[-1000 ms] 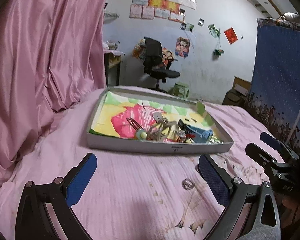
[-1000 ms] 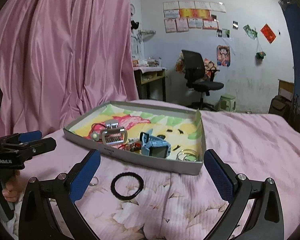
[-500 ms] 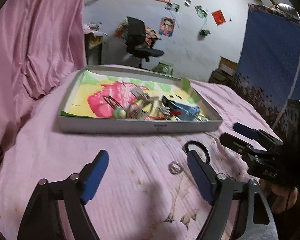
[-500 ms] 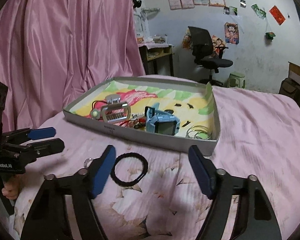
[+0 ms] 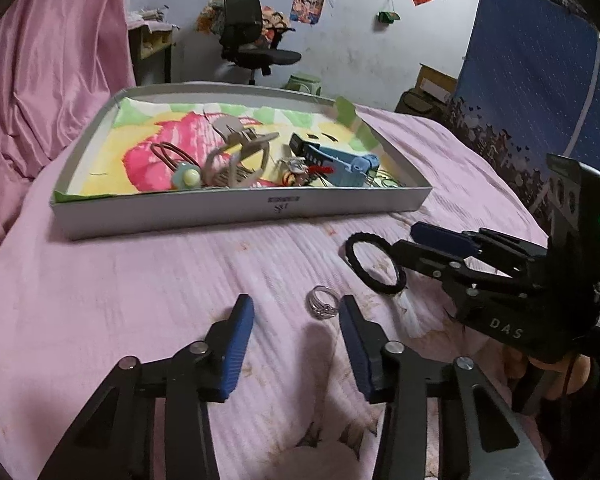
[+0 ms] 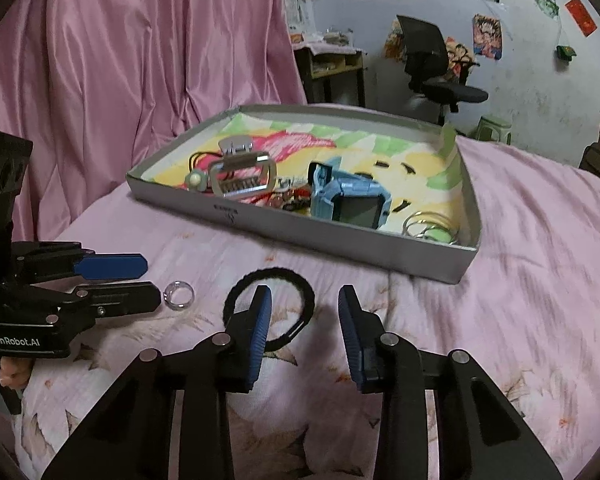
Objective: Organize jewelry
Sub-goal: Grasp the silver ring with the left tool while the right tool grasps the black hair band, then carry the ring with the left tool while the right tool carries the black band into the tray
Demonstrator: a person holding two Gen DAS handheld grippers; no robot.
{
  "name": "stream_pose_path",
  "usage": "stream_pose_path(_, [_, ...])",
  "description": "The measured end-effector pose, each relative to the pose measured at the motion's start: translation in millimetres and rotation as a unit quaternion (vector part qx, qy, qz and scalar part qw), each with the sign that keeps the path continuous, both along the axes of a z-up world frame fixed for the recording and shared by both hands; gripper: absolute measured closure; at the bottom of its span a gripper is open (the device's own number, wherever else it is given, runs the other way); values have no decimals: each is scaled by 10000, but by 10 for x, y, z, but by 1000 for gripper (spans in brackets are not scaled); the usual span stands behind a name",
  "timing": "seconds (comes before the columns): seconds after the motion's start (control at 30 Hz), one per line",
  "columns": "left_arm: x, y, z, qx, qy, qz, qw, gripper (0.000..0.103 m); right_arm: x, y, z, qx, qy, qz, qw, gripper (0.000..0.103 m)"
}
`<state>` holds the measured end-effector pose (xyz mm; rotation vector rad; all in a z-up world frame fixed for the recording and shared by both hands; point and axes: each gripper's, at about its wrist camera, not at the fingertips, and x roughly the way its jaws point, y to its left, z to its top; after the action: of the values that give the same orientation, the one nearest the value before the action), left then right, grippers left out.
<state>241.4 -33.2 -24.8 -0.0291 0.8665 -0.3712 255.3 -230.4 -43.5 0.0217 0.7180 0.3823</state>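
A silver ring (image 5: 322,301) lies on the pink bedspread (image 5: 140,300) in front of the tray (image 5: 236,210), well short of its near wall. In the left wrist view the ring sits just ahead of the left gripper (image 5: 296,312), close to the tip of that gripper's right-hand finger and a little to the right of the gap, not between the pads. The left gripper's fingers are spread with a clear gap and pinch nothing.

Just to the right of the ring, and nearer the tray, a black hair tie (image 5: 374,262) lies flat on the bedspread. In the right wrist view the hair tie (image 6: 270,304) is directly ahead of the right gripper (image 6: 302,308); the left-hand finger tip overlaps the loop's inside, though whether it touches cannot be told. This gripper's fingers are also spread apart, holding nothing.

The tray is a shallow grey box lined with a bright pink, yellow and green sheet. Inside it, near the front wall, are a beige hair claw (image 5: 236,156), a blue watch (image 6: 352,202), thin bangles (image 6: 430,226) in the right front corner, and a hair band with a pale bead (image 5: 186,176).

Behind the tray hang a pink curtain (image 6: 140,60) and stands a black office chair (image 5: 246,36).
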Motion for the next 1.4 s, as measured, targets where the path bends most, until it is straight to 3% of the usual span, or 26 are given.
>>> stream_pose_path(0.23, [127, -51, -57, -68, 318, -49, 9995, 76, 61, 18, -106, 14, 279, 49, 9996, 76])
stream_pose_path(0.57, [188, -83, -135, -9, 461, -49, 9989, 92, 122, 28, -188, 44, 504, 78, 9987, 76])
stream_pose_path(0.67, [188, -66, -148, -66, 462, -41, 9989, 92, 135, 36, -201, 79, 534, 79, 9985, 76])
stream_pose_path(0.83, [166, -64, -153, -90, 395, -33, 9992, 92, 136, 25, -215, 129, 545, 84, 9984, 90])
stream_pose_path(1.0, [161, -64, -140, -107, 354, -13, 9993, 92, 110, 35, -211, 134, 504, 93, 9986, 97])
stream_pose_path(1.4, [64, -14, -25, -149, 91, 49, 9998, 92, 9, -94, -77, 413, 120, 26, 9991, 98])
